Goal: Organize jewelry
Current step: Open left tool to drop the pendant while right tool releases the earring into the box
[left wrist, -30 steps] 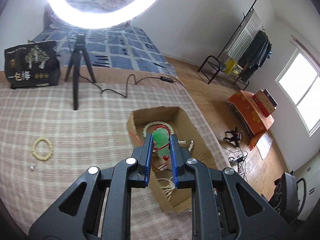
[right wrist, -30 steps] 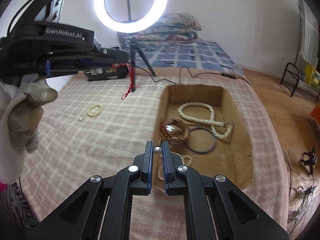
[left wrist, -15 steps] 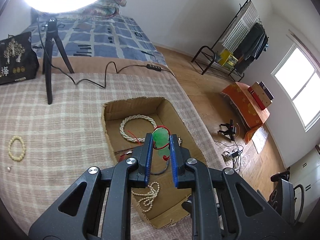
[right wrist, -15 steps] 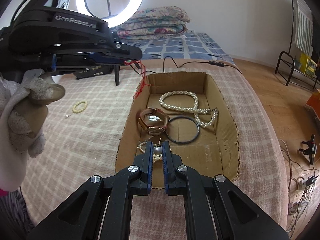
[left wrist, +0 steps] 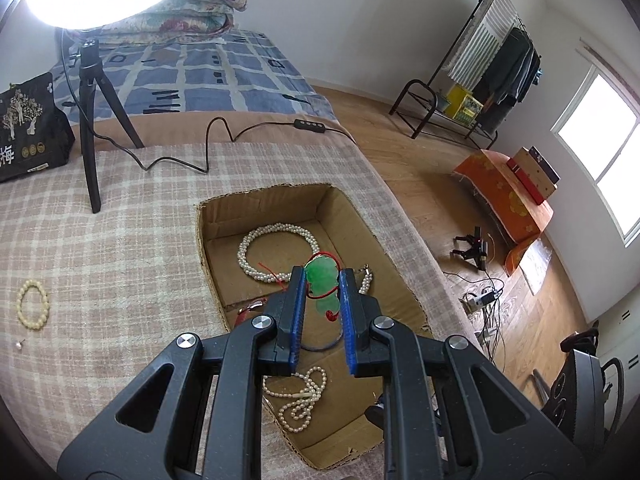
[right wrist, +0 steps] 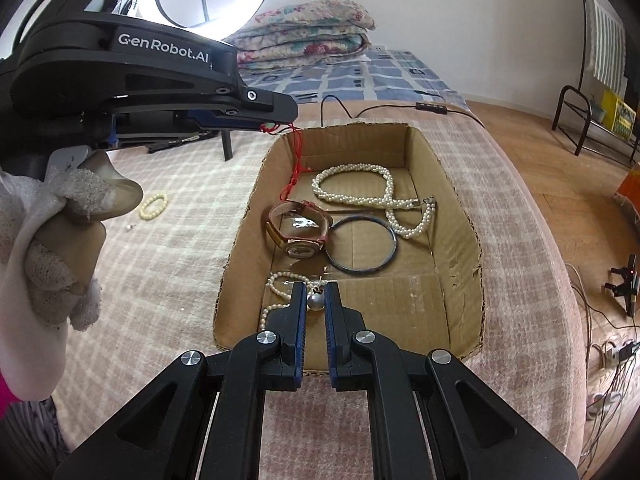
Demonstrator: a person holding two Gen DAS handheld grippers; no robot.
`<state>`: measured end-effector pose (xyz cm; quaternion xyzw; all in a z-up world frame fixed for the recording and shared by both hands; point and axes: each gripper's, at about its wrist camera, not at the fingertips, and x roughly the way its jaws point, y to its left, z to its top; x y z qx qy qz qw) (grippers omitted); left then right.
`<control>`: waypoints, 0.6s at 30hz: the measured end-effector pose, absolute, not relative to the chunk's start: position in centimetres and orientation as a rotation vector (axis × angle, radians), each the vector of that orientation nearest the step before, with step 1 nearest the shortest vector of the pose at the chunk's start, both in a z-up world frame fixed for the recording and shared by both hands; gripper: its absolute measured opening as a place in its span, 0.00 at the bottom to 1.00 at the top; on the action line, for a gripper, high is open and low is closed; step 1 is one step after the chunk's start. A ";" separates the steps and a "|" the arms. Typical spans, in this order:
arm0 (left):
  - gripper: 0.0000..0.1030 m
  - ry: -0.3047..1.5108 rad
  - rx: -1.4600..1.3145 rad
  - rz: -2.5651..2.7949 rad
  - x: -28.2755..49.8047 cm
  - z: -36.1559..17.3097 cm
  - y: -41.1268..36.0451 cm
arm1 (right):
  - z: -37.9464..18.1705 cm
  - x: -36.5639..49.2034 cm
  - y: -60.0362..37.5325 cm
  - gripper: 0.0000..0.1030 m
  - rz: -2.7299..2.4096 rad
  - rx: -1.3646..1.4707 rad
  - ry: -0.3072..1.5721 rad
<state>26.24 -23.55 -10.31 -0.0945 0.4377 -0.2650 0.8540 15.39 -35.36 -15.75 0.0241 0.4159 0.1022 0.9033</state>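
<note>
My left gripper [left wrist: 322,276] is shut on a green jade pendant [left wrist: 320,276] with a red cord, held above the open cardboard box [left wrist: 208,216]. In the right wrist view the left gripper [right wrist: 276,125] hovers over the box's left rim [right wrist: 240,232], and the red cord [right wrist: 296,160] hangs down into the box. My right gripper [right wrist: 315,294] is shut on a small silver pearl earring [right wrist: 315,301] over the box's near end. Inside lie a twisted pearl necklace [right wrist: 360,184], a watch [right wrist: 298,228], a dark bangle [right wrist: 360,246] and a thin pearl strand [left wrist: 296,394].
A cream bead bracelet [left wrist: 32,305] and a small pearl stud [left wrist: 19,344] lie on the checked blanket to the box's left. A ring-light tripod [left wrist: 90,120], its cable [left wrist: 208,148] and a black bag [left wrist: 28,128] stand behind. The bed edge drops to the floor on the right.
Both grippers have moved over the box with their loads. The left has come right and forward, so the pendant cord now hangs into the box. The right's earring is now over the box's near end.
</note>
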 end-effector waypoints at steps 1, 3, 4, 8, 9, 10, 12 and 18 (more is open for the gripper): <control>0.15 0.919 -0.198 -0.556 26.3 -10.3 -23.5 | -15.7 15.4 -35.3 0.07 0.212 0.048 0.860; 0.15 0.919 -0.193 -0.554 26.3 -10.3 -23.5 | -15.7 15.4 -35.1 0.07 0.210 0.041 0.860; 0.15 0.919 -0.189 -0.553 26.3 -10.3 -23.6 | -15.8 15.4 -35.0 0.07 0.210 0.037 0.862; 0.15 0.905 -0.174 -0.561 26.1 -10.1 -23.7 | -15.7 15.2 -34.7 0.18 0.197 0.014 0.860; 0.17 0.901 -0.166 -0.559 26.1 -10.0 -23.7 | -15.6 15.2 -34.7 0.35 0.190 0.008 0.856; 0.29 0.897 -0.162 -0.558 26.0 -10.0 -23.8 | -15.5 15.1 -34.7 0.44 0.181 0.005 0.848; 0.47 0.882 -0.160 -0.549 25.9 -9.8 -23.7 | -15.3 14.9 -34.7 0.57 0.166 -0.001 0.828; 0.67 0.864 -0.160 -0.532 25.7 -9.4 -23.5 | -15.1 14.8 -34.9 0.72 0.136 -0.016 0.818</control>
